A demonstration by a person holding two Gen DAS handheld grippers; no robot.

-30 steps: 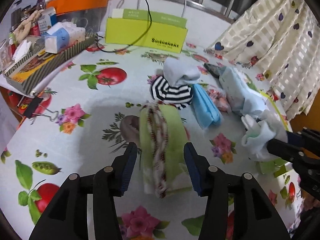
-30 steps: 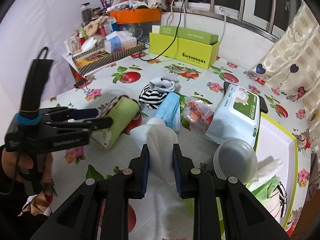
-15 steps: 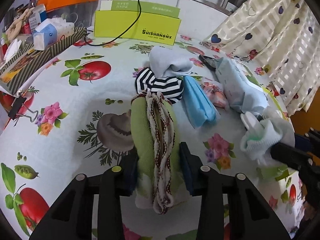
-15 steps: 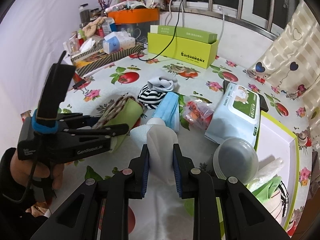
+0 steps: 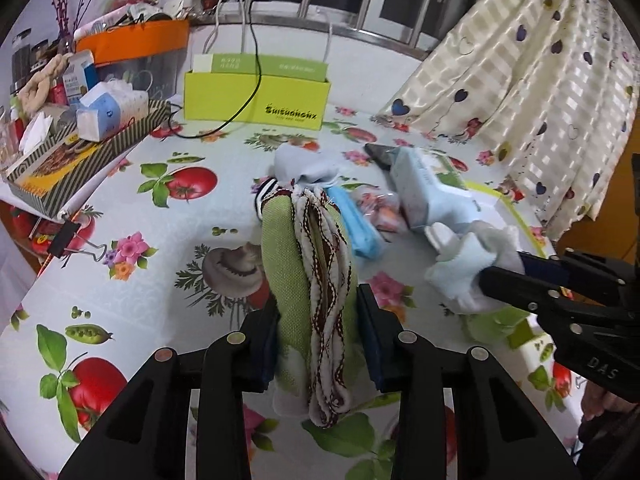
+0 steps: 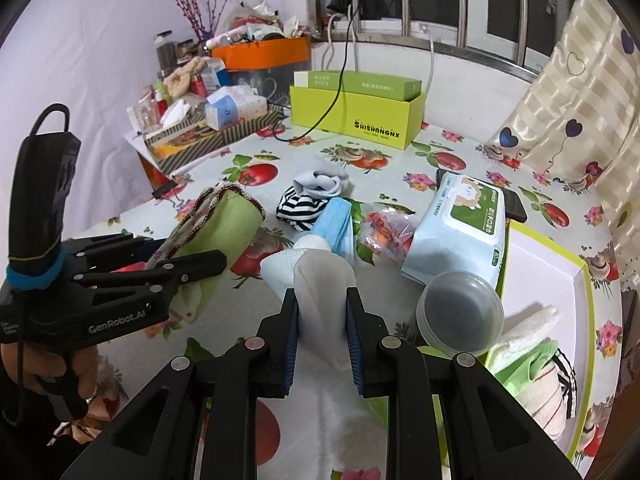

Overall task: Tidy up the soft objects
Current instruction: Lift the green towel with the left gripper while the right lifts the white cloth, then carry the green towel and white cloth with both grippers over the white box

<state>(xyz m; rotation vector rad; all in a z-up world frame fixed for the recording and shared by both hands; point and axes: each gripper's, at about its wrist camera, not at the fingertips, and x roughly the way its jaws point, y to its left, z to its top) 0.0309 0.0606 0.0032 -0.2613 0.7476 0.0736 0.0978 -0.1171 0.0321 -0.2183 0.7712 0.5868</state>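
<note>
My left gripper [image 5: 318, 336] is shut on a folded green towel with a brown-and-white trim [image 5: 316, 280] and holds it above the table; it also shows in the right wrist view [image 6: 216, 228]. My right gripper [image 6: 322, 320] is shut on a white and pale blue sock [image 6: 322, 280], seen in the left wrist view [image 5: 468, 264] too. A striped sock [image 6: 300, 206], a grey sock [image 6: 320, 182] and a blue face mask [image 6: 338, 228] lie mid-table. The white tray with a green rim [image 6: 548, 280] at the right holds folded cloths [image 6: 532, 356].
A wet-wipes pack [image 6: 460, 224], a snack bag [image 6: 384, 228] and a round plastic lid [image 6: 460, 312] lie by the tray. A green box [image 6: 356, 118] and a cluttered striped box [image 6: 200, 136] stand at the back. A binder clip [image 5: 74, 240] lies at the left edge.
My left gripper has closed on the green towel and lifted it off the table. My right gripper has kept hold of the sock and barely moved.
</note>
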